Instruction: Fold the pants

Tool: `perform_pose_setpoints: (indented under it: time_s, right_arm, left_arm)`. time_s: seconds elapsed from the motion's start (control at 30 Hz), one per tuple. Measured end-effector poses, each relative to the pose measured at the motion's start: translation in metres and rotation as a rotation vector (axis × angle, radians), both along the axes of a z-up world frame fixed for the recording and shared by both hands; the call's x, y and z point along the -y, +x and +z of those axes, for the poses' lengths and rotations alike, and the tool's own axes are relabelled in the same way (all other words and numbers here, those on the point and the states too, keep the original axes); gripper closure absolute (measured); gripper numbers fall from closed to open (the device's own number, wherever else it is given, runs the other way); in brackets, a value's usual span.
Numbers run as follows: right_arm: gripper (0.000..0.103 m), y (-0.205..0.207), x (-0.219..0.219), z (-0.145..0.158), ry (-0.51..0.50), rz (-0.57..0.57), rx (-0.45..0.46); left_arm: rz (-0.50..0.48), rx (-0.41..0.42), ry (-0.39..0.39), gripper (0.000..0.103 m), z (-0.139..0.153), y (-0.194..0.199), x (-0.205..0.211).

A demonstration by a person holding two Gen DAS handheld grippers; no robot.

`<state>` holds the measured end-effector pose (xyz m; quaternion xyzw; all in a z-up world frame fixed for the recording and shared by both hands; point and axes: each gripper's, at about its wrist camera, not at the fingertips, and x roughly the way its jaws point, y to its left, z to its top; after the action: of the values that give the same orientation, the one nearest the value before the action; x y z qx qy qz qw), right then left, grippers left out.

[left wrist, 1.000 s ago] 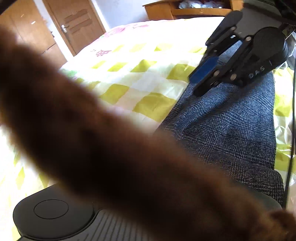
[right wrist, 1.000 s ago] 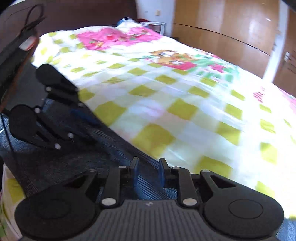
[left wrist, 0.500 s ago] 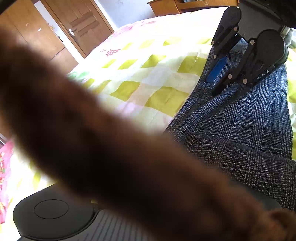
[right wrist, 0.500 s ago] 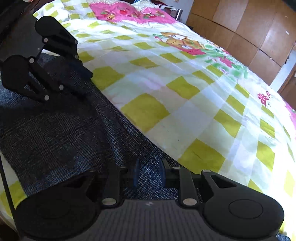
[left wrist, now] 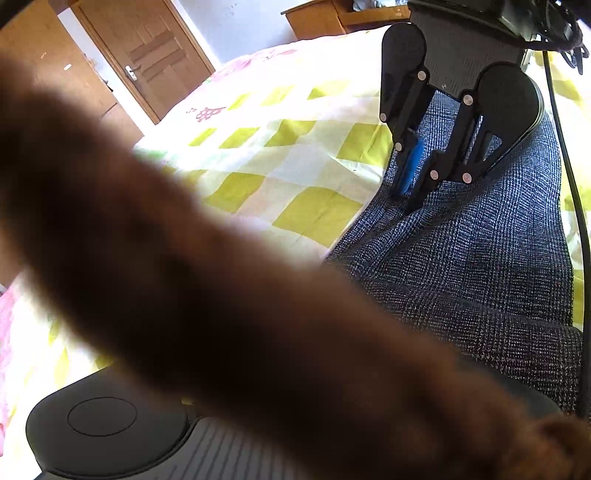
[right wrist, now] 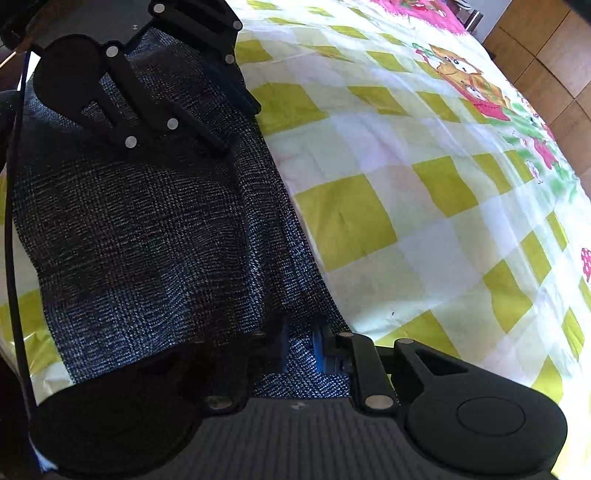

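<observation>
The dark blue-grey woven pants (right wrist: 147,240) stretch as a wide band between my two grippers over the checked bed cover (right wrist: 424,184). My right gripper (right wrist: 299,347) is shut on the near edge, with fabric showing between its blue pads. In the left wrist view it points down onto the pants (left wrist: 480,258), and the right gripper (left wrist: 410,195) has its fingers close together. My left gripper (right wrist: 240,127) grips the far end of the same edge. A blurred brown strand (left wrist: 184,277) hides the left gripper's own fingers in its view.
The yellow and white checked cover (left wrist: 277,166) spreads far to the side of the pants. A wooden door (left wrist: 147,55) and a wooden dresser (left wrist: 332,18) stand beyond the bed. Wooden wardrobe panels (right wrist: 546,55) line the far side. A black cable (left wrist: 569,184) hangs beside the pants.
Both grippers have swung to point more steeply down at the bed, and the pants now fill more of each view, spread taut between them. Neither grip has changed.
</observation>
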<state>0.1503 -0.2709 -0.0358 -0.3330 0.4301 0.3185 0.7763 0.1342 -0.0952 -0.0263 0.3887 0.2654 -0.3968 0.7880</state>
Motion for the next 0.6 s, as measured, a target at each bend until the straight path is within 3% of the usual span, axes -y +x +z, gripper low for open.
perform_pose_setpoints:
  time_s: [0.07, 0.27, 0.37, 0.5, 0.6]
  right_arm:
    - [0.085, 0.000, 0.005, 0.005, 0.035, -0.073, 0.010]
    - [0.085, -0.004, 0.017, 0.025, 0.084, -0.184, 0.098]
    - [0.086, 0.000, 0.021, 0.029, 0.099, -0.269, 0.186]
    - [0.085, 0.006, 0.027, 0.018, 0.102, -0.342, 0.174]
    - [0.085, -0.010, 0.048, 0.033, 0.207, -0.431, 0.168]
  left_arm:
    - [0.002, 0.003, -0.009, 0.068, 0.001, 0.000, -0.001]
    - [0.020, 0.034, -0.035, 0.068, 0.008, 0.000, -0.003]
    - [0.040, 0.045, -0.055, 0.068, 0.009, 0.003, -0.002]
    - [0.046, 0.064, -0.017, 0.068, 0.000, 0.000, -0.003]
    - [0.073, 0.066, -0.061, 0.068, 0.013, -0.008, -0.008]
